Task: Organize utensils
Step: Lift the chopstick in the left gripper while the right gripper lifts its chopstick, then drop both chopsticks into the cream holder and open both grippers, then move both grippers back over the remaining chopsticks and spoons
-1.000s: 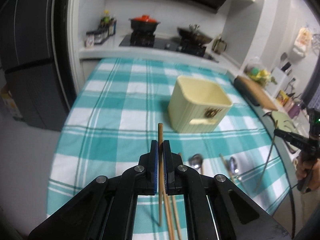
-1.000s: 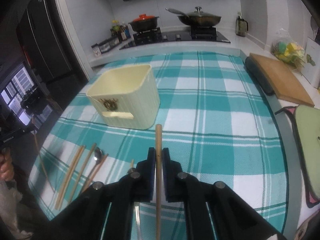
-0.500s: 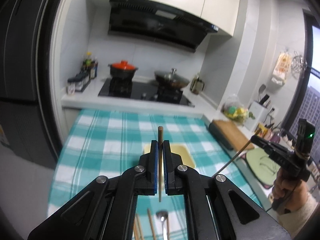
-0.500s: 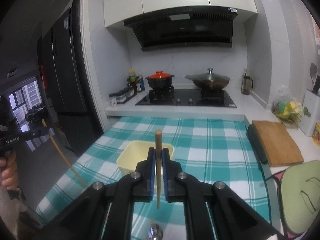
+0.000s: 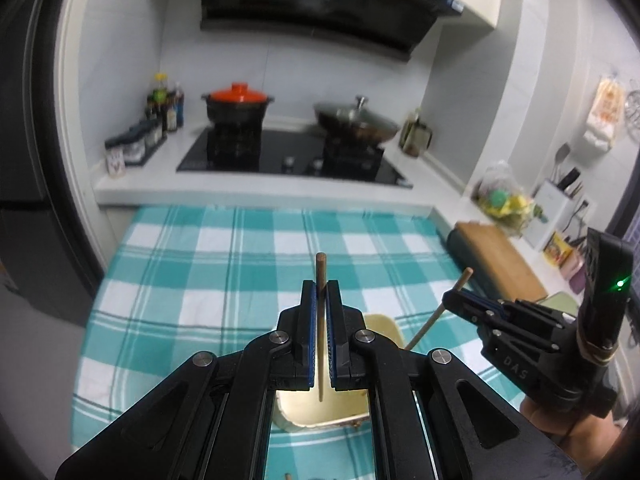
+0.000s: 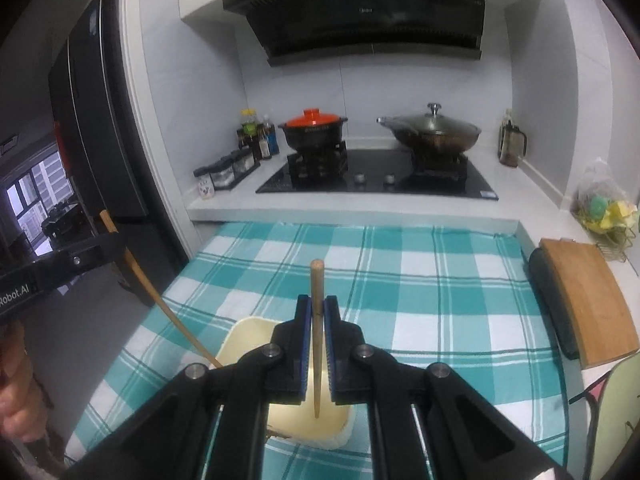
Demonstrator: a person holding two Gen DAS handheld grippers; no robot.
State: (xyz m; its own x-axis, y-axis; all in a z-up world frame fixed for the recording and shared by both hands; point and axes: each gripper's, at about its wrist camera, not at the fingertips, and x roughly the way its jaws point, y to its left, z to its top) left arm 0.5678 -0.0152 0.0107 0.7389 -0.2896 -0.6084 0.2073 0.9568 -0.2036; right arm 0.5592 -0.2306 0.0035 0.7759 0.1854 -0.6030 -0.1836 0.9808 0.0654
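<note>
My left gripper [image 5: 320, 285] is shut on a wooden chopstick [image 5: 320, 264] that hangs nearly upright with its lower tip over the open cream bin [image 5: 384, 326]. My right gripper [image 6: 317, 301] is shut on a second chopstick [image 6: 316, 276], its lower tip also over the cream bin [image 6: 244, 330]. The right gripper [image 5: 452, 300] with its slanted chopstick [image 5: 436, 314] shows at the right of the left wrist view. The left gripper's chopstick [image 6: 156, 292] slants toward the bin's left rim in the right wrist view.
The bin stands on a teal checked tablecloth [image 5: 224, 264]. A wooden cutting board [image 6: 588, 296] lies at the table's right edge. Behind are a hob with a red-lidded pot [image 6: 314, 128] and a wok [image 6: 434, 132]. One chopstick end [image 5: 288, 476] shows on the cloth below.
Both grippers lifted their chopsticks off the cloth, swung up and moved in over the bin. The two grippers are now closer together, the chopstick tips pointing down into the bin's opening.
</note>
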